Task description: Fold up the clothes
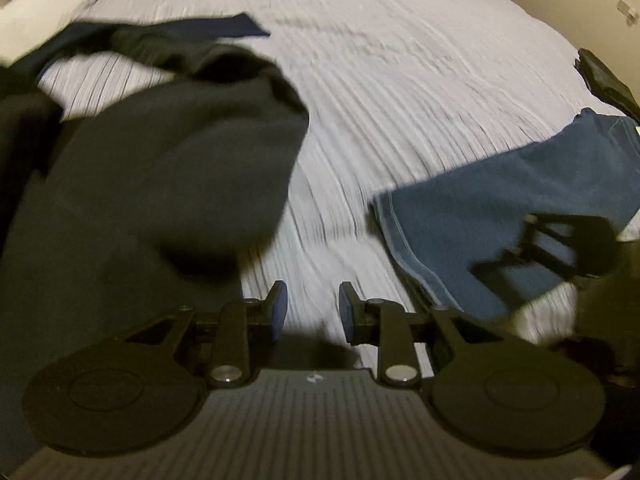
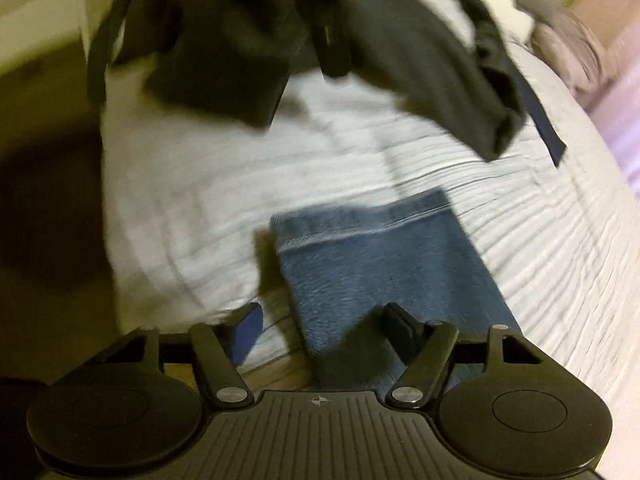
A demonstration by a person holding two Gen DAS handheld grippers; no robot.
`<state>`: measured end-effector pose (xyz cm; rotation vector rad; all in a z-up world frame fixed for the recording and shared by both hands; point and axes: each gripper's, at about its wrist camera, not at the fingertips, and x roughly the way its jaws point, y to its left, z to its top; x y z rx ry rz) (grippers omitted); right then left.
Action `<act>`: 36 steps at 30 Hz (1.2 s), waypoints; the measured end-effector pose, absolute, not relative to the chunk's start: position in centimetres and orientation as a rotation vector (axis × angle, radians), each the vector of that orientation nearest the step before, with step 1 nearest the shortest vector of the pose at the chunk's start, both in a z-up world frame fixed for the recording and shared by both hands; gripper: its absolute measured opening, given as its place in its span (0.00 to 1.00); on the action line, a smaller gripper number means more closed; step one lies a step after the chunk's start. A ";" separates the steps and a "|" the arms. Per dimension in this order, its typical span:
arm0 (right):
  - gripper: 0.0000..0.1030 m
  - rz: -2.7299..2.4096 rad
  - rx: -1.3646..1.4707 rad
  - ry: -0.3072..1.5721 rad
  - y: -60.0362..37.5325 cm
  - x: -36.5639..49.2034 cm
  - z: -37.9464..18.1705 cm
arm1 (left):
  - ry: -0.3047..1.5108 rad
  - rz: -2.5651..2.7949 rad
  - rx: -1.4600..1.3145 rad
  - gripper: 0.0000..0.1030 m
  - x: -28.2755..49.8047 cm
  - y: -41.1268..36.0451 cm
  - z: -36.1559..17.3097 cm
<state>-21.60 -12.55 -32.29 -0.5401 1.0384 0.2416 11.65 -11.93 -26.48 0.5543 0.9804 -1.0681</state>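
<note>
The blue denim garment point(image 2: 384, 272) is lying folded and flat on the bed point(image 2: 540, 248), its stitched hem turned toward the middle of the mattress. In the left wrist view the same denim point(image 1: 500, 208) is sitting at the right, with the right claw point(image 1: 560, 252) showing only as a dark blur over its near edge.

In its own view the right claw point(image 2: 326, 328) is standing wide open, holding nothing. Its blue-padded finger point(image 2: 246, 334) is hanging over the bedspread just beside the denim's left edge, while the other finger point(image 2: 400, 328) is hovering over the denim itself; whether it is touching the cloth cannot be told.

A dark, almost black garment point(image 1: 160, 176) is lying crumpled across the left part of the bed, well apart from the denim, with bare striped bedspread between the 2. A navy strip of cloth point(image 1: 224, 26) is poking out from beyond it. In the right wrist view this dark garment point(image 2: 420, 60) is spreading along the far side of the bed.

The left claw point(image 1: 313, 308) is partly open, its 2 pads apart with nothing between them, hovering over bare bedspread just beside the dark garment's near edge.

A pale pillow point(image 1: 36, 20) is resting at the far left corner. Both views are blurred.
</note>
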 end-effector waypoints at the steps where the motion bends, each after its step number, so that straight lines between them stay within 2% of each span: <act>1: 0.68 0.236 -0.589 1.040 -12.1 -21.4 -33.3 | 0.991 -1.062 0.550 0.23 11.1 -11.5 -26.7; 4: 0.68 0.212 -0.561 0.990 -12.8 -20.9 -33.2 | 1.013 -1.066 0.546 0.23 9.9 -10.8 -27.1; 6: 0.28 0.192 -0.510 0.961 -13.6 -20.6 -32.7 | 1.010 -1.084 0.554 0.23 9.1 -10.6 -26.9; 8: 0.09 0.163 -0.442 0.925 -14.6 -20.8 -31.1 | 1.003 -1.102 0.551 0.23 8.6 -10.8 -26.5; 12: 0.09 0.047 -0.080 0.796 -20.9 -23.0 -24.1 | 0.981 -1.143 0.547 0.23 7.8 -12.1 -25.2; 18: 0.09 -0.337 0.429 0.614 -32.5 -36.1 -21.9 | 0.952 -1.252 0.597 0.23 5.4 -17.4 -24.1; 25: 0.09 -0.772 1.004 0.340 -46.0 -51.5 -19.6 | 0.890 -1.475 0.697 0.23 -0.6 -26.9 -22.7; 28: 0.10 -0.916 1.200 0.348 -50.1 -56.7 -25.4 | 0.867 -1.553 0.737 0.23 -3.4 -30.5 -22.0; 29: 0.16 -0.949 1.263 0.360 -51.2 -58.0 -27.0 | 0.861 -1.576 0.751 0.23 -4.4 -31.4 -21.7; 36: 0.16 -0.899 1.333 0.347 -53.3 -59.4 -28.1 | 0.862 -1.656 0.833 0.26 -9.2 -35.8 -21.3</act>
